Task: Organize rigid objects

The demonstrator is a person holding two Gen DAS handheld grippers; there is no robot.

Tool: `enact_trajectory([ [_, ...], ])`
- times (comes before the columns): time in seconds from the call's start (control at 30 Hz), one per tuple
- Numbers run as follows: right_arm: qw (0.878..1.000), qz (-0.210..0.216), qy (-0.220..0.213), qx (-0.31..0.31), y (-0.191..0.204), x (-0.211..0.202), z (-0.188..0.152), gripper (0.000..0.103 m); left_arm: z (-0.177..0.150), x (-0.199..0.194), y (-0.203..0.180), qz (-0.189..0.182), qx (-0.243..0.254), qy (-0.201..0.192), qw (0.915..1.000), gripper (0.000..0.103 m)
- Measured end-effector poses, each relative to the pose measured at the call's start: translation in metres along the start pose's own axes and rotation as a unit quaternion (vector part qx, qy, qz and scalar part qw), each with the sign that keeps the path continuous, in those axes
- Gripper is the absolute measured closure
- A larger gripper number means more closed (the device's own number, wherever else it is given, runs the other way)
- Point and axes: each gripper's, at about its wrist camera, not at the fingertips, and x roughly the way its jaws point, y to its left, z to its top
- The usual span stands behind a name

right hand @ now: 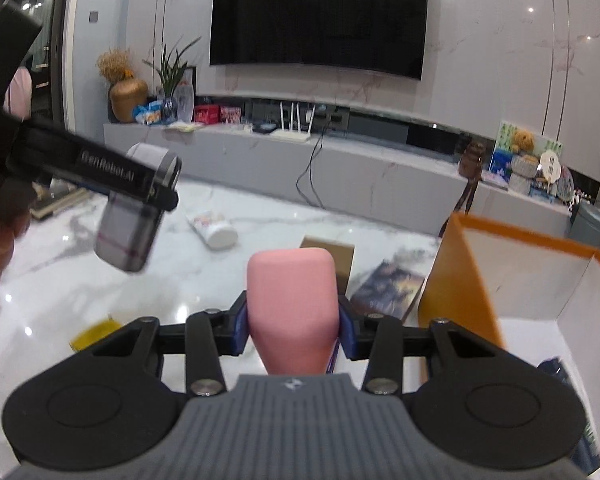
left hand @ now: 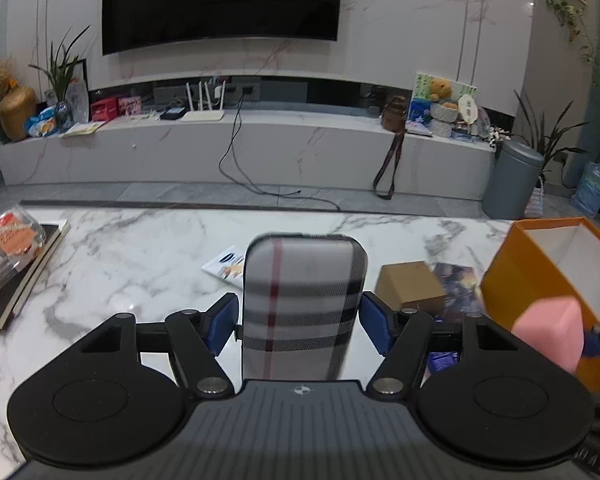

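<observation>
Left hand-held gripper (left hand: pixel 298 320) clamps plaid case (left hand: pixel 304 304); right hand-held gripper (right hand: pixel 294 330) clamps pink case (right hand: pixel 292 312) beside orange box (right hand: pixel 456 280).

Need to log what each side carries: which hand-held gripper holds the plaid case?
The left hand-held gripper holds the plaid case; the right hand-held gripper grips a plain pink case near the orange box.

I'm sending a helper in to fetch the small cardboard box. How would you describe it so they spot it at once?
Start at the marble table and find the tall open orange box on it. Just beside that box, lying on the tabletop next to a dark illustrated book, is the small cardboard box. It is the only plain brown, closed, unprinted item there, much lower than the orange box.
</observation>
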Motion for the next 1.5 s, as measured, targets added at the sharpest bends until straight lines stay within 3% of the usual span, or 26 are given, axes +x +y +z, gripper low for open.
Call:
enact_trajectory([
  [0.03,1.000,-0.002,-0.006,0.003,-0.002,-0.004,0.005,0.060,0.001,-0.002,-0.003,-0.003,0.003,-0.002,1.0000,0.035],
  [0.4,0.997,-0.037,-0.047,0.038,-0.036,-0.039,0.028,0.060,0.001,-0.014,-0.014,-0.001,0.010,-0.001,0.9999,0.036],
  [0.67,0.996,-0.051,-0.053,0.056,-0.065,-0.059,0.042,0.060,0.011,-0.028,-0.038,-0.024,0.030,0.001,0.9993,0.036],
  [0.97,0.993,-0.078,-0.038,0.082,-0.109,-0.081,0.043,0.060,0.023,-0.043,-0.074,-0.064,0.034,0.004,0.9974,0.036],
  [1.23,0.989,-0.101,-0.022,0.104,-0.149,-0.094,0.040,0.060,0.045,-0.063,-0.128,-0.112,0.067,-0.004,0.9914,0.036],
  [1.5,0.987,-0.107,0.024,0.115,-0.177,-0.096,0.034,0.060,0.052,-0.052,-0.194,-0.169,0.112,0.046,0.9782,0.036],
])
